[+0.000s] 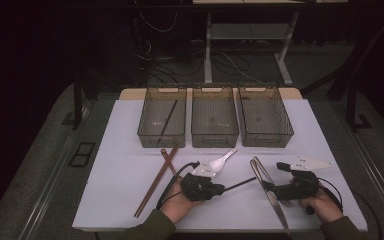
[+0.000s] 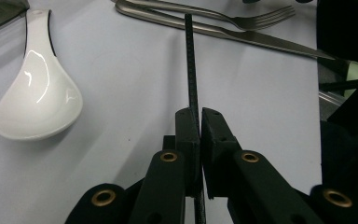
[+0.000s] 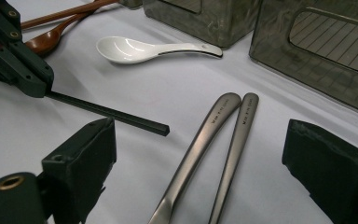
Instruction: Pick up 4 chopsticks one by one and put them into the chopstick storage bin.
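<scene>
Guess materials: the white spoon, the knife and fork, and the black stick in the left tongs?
White spoon: probably glazed ceramic, possibly melamine; glossy, with sharp highlights. Knife and fork: brushed metal, likely stainless steel; dull grey sheen, stamped lettering on the handles. Black chopstick clamped in the left tongs: matte black, square section; plastic or composite, can't tell.

Spoon (image 1: 220, 161) left of fork (image 1: 266, 179), perhaps before bins (image 1: 215, 136).

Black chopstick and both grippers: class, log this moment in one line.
left gripper: shut on black chopstick | right gripper: open over knife and fork
</scene>
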Available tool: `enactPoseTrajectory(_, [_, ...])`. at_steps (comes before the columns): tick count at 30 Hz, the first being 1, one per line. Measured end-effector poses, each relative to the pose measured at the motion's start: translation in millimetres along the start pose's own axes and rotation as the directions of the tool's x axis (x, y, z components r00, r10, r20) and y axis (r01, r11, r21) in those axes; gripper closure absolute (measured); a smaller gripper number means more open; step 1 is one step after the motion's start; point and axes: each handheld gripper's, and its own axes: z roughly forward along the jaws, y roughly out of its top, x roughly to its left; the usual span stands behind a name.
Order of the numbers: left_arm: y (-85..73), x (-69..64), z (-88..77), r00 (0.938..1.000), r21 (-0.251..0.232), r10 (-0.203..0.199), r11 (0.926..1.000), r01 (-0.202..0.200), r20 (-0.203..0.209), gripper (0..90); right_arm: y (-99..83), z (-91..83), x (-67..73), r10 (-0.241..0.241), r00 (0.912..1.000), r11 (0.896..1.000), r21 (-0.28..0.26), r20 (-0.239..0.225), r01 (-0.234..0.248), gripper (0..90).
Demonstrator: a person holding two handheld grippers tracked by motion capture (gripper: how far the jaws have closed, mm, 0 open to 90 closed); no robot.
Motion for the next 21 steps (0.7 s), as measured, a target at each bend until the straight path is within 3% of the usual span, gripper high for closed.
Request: enactPoseTrajectory(21, [0.3, 7.2, -27.0, 0.9996, -0.016, 0.017, 0.9997, -0.016, 0.024, 85.0, -0.5, 1.0, 0.4, -0.007, 1.0, 1.0, 0.005, -0.005, 0.007, 9.8])
